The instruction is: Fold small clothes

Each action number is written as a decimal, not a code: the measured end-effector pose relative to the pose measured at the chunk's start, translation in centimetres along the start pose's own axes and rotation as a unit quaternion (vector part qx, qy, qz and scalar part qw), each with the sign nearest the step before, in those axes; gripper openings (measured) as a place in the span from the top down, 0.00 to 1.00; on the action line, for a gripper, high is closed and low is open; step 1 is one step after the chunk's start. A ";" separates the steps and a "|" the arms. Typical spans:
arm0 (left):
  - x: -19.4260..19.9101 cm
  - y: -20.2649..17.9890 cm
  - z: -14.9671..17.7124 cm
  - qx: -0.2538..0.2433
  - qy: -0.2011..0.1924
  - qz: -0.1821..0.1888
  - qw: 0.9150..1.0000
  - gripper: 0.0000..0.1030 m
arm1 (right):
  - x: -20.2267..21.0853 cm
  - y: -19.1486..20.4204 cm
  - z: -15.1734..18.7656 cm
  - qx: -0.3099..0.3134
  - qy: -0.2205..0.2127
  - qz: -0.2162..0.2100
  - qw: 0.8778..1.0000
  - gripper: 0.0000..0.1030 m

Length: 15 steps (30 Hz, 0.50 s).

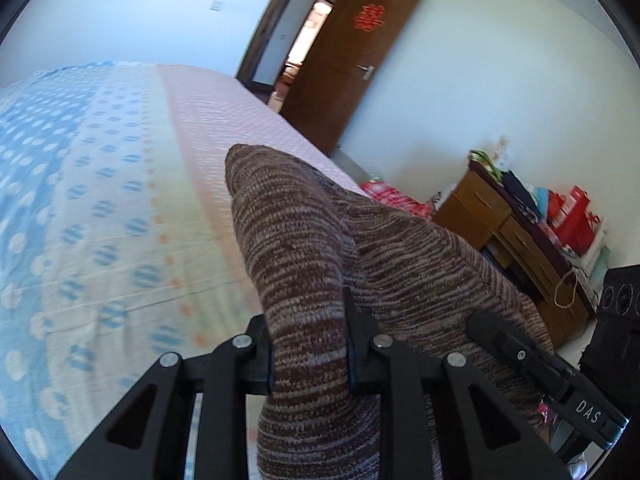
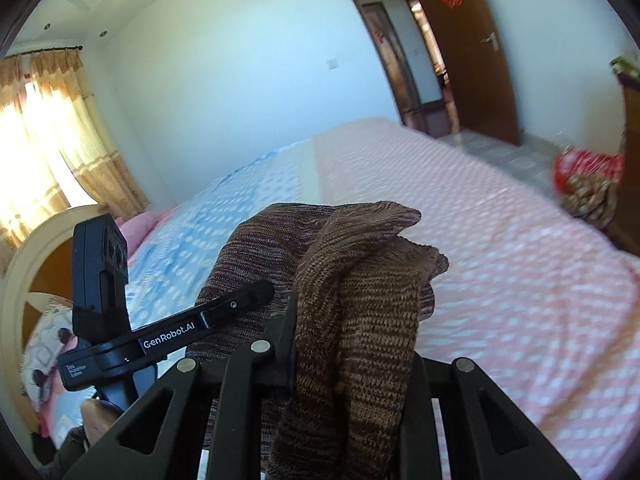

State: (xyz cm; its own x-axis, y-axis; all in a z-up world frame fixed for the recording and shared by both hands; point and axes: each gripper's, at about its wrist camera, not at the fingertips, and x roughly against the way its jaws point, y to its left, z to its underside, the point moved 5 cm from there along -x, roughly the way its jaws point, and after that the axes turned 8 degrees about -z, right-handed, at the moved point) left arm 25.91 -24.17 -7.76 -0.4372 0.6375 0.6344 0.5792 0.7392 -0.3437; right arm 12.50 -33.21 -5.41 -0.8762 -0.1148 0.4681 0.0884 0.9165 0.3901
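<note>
A brown striped knit garment [image 1: 304, 240] hangs lifted above the bed, bunched between both grippers. My left gripper [image 1: 310, 344] is shut on one part of it, the cloth filling the gap between the black fingers. In the right wrist view my right gripper [image 2: 352, 352] is shut on another bunched fold of the same knit garment [image 2: 360, 280]. The right gripper's finger [image 1: 516, 348] shows at the right of the left wrist view, close beside the cloth. The left gripper's finger [image 2: 224, 312] shows in the right wrist view, pressed against the garment.
The bed [image 1: 100, 200] below has a sheet in blue dotted and pink bands [image 2: 520, 280]. A wooden dresser [image 1: 520, 240] piled with bags stands at the right, a black speaker [image 1: 616, 312] beside it. An open brown door [image 1: 348, 60] is beyond the bed. Curtains [image 2: 52, 140] and headboard [image 2: 24, 280] are at left.
</note>
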 end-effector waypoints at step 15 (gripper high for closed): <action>-11.7 -2.0 3.3 -0.044 0.054 -0.112 0.991 0.12 | -2.3 -14.5 5.4 -0.185 0.063 0.026 0.980 0.52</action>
State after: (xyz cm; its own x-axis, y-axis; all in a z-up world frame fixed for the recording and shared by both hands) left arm 27.59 -32.39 -16.71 -0.4890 0.4288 0.7596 0.5357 0.8349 -0.1265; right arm 10.67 -44.23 -16.39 -0.8024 -0.1387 0.5804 0.3179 0.7238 0.6124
